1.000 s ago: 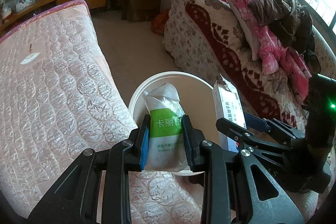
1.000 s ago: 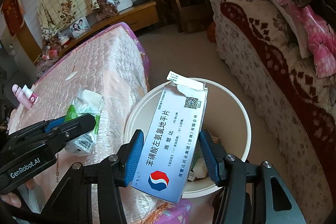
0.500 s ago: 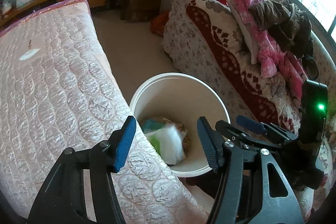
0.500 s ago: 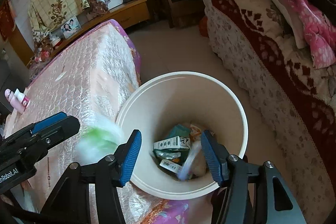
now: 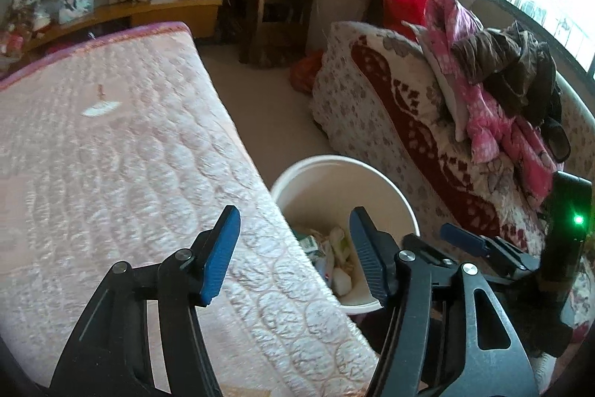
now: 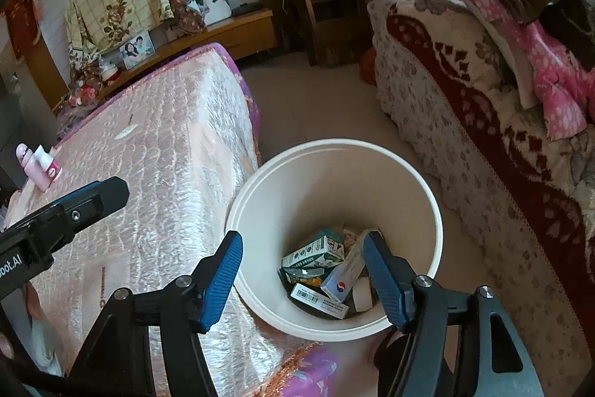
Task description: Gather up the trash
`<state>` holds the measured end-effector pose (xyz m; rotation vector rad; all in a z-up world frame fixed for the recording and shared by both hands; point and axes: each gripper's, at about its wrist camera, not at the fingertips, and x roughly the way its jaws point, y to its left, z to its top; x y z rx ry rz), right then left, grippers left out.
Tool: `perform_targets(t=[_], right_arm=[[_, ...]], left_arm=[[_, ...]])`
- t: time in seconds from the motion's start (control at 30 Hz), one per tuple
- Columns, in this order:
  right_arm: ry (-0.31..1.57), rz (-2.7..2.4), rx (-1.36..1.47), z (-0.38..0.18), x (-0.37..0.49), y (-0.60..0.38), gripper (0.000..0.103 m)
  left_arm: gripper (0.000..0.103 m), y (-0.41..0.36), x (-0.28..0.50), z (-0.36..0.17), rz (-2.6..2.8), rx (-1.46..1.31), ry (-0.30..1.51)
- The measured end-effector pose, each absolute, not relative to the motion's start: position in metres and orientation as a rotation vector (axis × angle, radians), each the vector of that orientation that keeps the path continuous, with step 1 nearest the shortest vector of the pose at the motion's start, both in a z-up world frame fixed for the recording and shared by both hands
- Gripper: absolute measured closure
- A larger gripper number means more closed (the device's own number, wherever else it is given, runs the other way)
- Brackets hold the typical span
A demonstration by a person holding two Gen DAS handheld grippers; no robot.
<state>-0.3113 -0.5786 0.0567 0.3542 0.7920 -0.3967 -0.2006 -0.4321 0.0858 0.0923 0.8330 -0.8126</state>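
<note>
Cream bin (image 6: 427, 196), pink quilted mattress (image 5: 111, 173), blue gripper pads (image 6: 223, 281)

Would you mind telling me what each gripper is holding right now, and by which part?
Nothing is held. The left gripper is open and empty; the right gripper is opening, empty, over the white bin.

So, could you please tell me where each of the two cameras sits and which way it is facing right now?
Left wrist: rides on the left gripper, angled down over the pink mattress edge toward the white bin; its own empty, open gripper shows, with the right gripper alongside.
Right wrist: rides on the right gripper, jaws opening, empty, looking down into the bin at a blue-and-white box; the left gripper shows at left.
Shared: bin, mattress, floral sofa.
</note>
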Motion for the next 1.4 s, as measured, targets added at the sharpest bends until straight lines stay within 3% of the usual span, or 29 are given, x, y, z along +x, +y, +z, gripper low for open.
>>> perform_targets(t=[0.43,0.53,0.67,0.73,1.4], right_arm=[[0.593,-0.460,0.274,0.126,-0.344,-0.540,0.037],[0.539,-0.482,0.254,0.144,-0.353,-0.528,0.029],[0.456,-0.501,0.222,0.166,-0.366,-0.513,0.021],[0.437,-0.501,0.213,0.175,-0.369,-0.506,0.014],[0.325,-0.531,0.152,0.208,-0.403,-0.473,0.011]], left_arm=[[0.043,-0.369,-0.228,0.143,-0.718,0.076,0.613],[0.043,-0.354,-0.236,0.156,-0.716,0.059,0.567],[0.026,-0.337,-0.251,0.174,-0.708,0.049,0.476],[0.022,-0.328,-0.259,0.181,-0.711,0.043,0.430],[0.022,-0.294,-0.282,0.199,-0.682,0.028,0.344]])
